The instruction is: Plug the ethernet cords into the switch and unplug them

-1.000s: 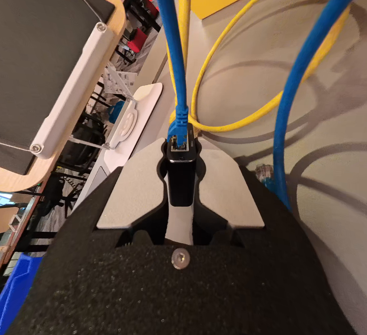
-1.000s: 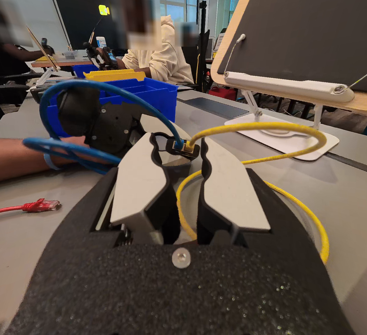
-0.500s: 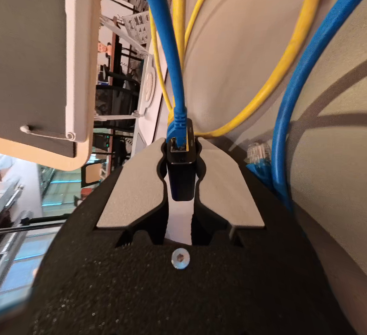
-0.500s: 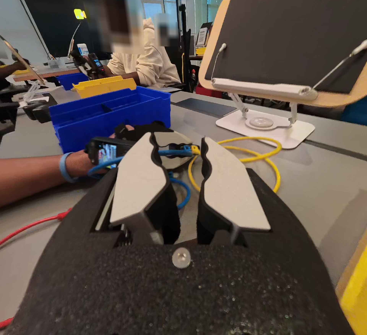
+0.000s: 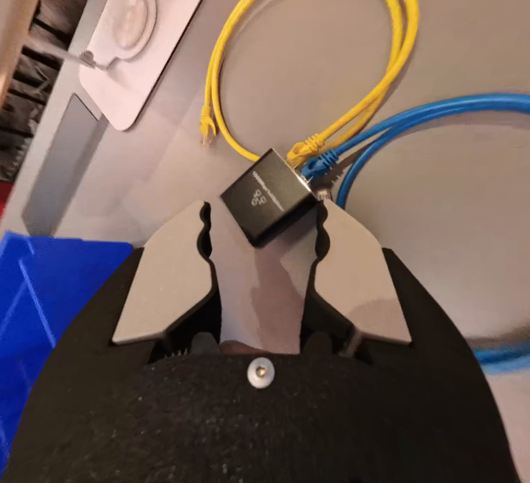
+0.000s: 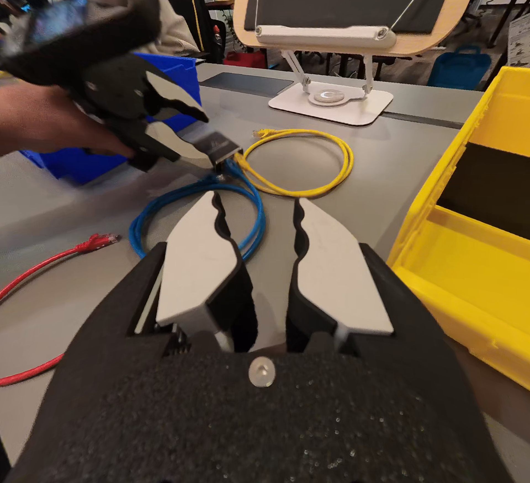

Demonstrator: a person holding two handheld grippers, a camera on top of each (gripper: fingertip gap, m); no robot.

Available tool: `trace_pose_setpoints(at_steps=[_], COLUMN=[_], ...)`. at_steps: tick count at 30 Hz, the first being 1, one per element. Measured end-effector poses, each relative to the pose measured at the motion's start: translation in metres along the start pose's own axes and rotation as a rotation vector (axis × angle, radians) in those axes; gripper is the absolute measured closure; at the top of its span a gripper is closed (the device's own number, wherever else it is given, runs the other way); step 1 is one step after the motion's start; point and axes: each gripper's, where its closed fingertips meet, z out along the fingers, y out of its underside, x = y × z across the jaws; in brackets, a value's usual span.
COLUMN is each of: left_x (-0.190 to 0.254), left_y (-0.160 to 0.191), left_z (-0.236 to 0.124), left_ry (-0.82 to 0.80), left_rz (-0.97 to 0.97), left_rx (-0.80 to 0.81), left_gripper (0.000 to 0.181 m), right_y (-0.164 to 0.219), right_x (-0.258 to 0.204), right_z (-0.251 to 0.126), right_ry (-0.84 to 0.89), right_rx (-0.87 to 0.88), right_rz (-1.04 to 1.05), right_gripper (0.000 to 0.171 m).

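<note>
A small black switch [image 5: 269,197] lies on the grey table with a yellow cord's plug [image 5: 304,148] and a blue cord's plug [image 5: 318,165] in its far end. My left gripper [image 5: 263,204] is open, its fingertips on either side of the switch's near end. The yellow cord [image 5: 395,39] loops away, its free end [image 5: 207,128] on the table. In the right wrist view, my right gripper [image 6: 255,198] is open and empty above the blue cord [image 6: 200,197], short of the switch [image 6: 220,146] and the left gripper [image 6: 172,125].
A red cord [image 6: 57,257] lies at the left. A yellow bin [image 6: 473,240] stands close on the right and a blue bin [image 6: 177,73] at the left back. A white tablet stand [image 6: 329,102] is behind the cords. A person's hand [image 6: 43,122] holds the left gripper.
My left gripper has opened and let go of the switch, which now lies on the table. The cords have dropped flat. My right gripper has pulled back.
</note>
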Motion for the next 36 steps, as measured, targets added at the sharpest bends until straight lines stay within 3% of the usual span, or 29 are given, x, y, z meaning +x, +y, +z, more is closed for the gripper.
trace_pose_setpoints(at_steps=[6,9,17,22,33,36], left_x=[0.039,0.071,0.144,0.159,0.169,0.171], left_y=[0.009,0.025,-0.007,-0.008,-0.005,-0.003], left_z=[-0.092,-0.116,-0.146,-0.167,-0.186,-0.189], left_ry=[0.148,0.225,0.547,0.693,0.849,0.904], left_rz=[-0.309,-0.375,-0.321,-0.252,-0.202,-0.198], left_rx=[0.359,0.495,0.651,0.74,0.804,0.805], left_gripper=[0.126,0.13,0.133,0.152,0.17,0.171], right_y=[-0.001,0.009,0.02,0.018,0.019,0.02], right_x=[-0.011,-0.019,-0.098,-0.123,-0.148,-0.156], right_z=[-0.007,-0.005,0.002,-0.003,-0.018,-0.025], right_ry=[-0.027,-0.083,-0.393,-0.5,-0.674,-0.722], right_rx=[0.007,-0.047,-0.12,-0.104,-0.087,-0.08], right_rz=[-0.082,-0.119,-0.101,-0.085,-0.109,-0.139], right_gripper=[0.128,0.124,0.121,0.126,0.136,0.152])
